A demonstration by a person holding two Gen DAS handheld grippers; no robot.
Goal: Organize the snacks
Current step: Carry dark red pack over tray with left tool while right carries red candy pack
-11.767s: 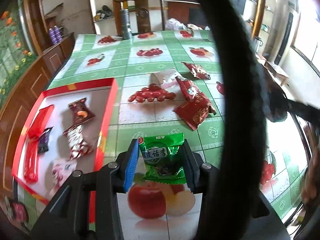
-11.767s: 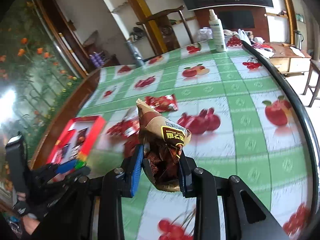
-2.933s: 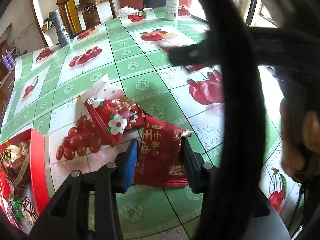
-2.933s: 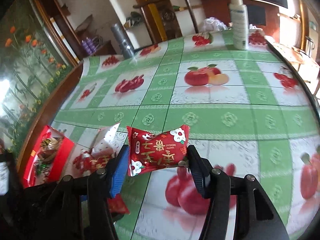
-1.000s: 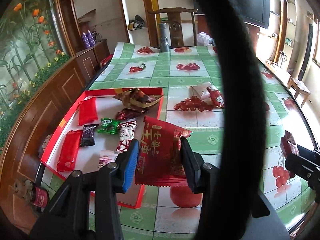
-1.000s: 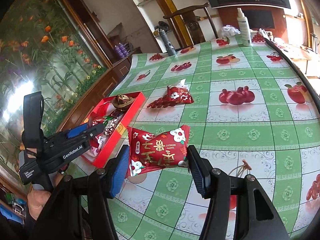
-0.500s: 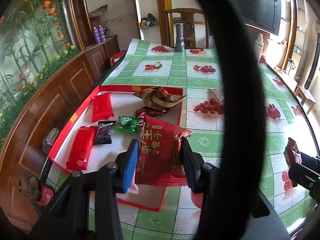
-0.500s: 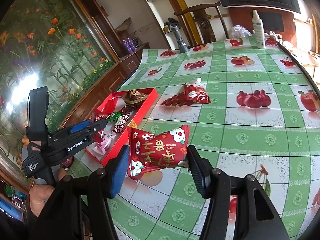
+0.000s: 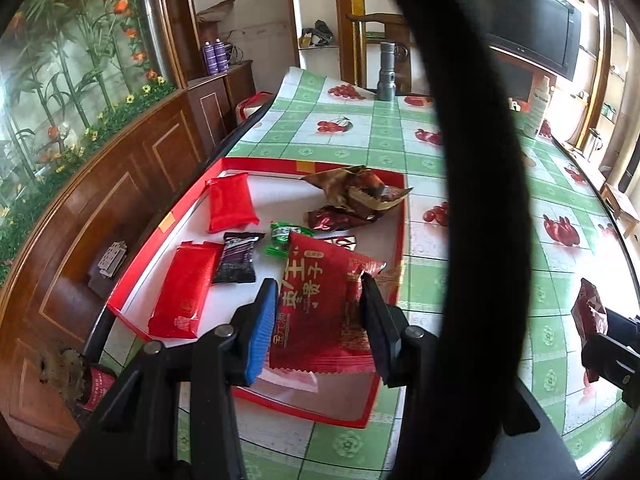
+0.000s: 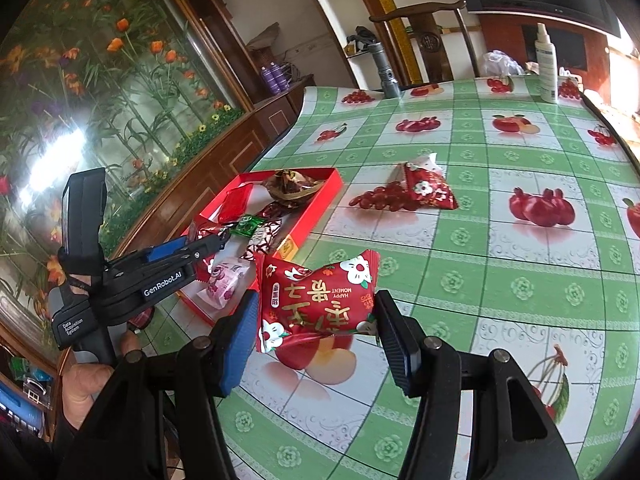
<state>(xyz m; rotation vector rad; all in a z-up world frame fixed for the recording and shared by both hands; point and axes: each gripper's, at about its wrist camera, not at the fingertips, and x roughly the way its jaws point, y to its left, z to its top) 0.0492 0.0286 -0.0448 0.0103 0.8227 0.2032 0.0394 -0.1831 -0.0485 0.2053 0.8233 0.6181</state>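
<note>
My left gripper (image 9: 318, 312) is shut on a flat red snack packet (image 9: 316, 304) and holds it above the near right part of the red tray (image 9: 136, 276). The tray holds several snacks: red packets (image 9: 230, 202), a dark packet (image 9: 237, 258), a green one (image 9: 282, 236) and a brown bag (image 9: 356, 188). My right gripper (image 10: 316, 328) is shut on a red flowered snack packet (image 10: 318, 302) above the table, right of the tray (image 10: 316, 208). The left gripper (image 10: 200, 250) shows in the right wrist view over the tray. One more red flowered packet (image 10: 426, 188) lies on the tablecloth.
The table has a green checked fruit cloth (image 10: 500, 240). A metal flashlight (image 9: 387, 76) and a spray bottle (image 10: 547, 66) stand at its far end. A wooden chair (image 10: 428, 36) is behind it. A wooden cabinet (image 9: 120, 208) runs along the table's left edge.
My left gripper has carried the flat red packet leftward over the tray. My right gripper has come closer to the tray with its flowered packet.
</note>
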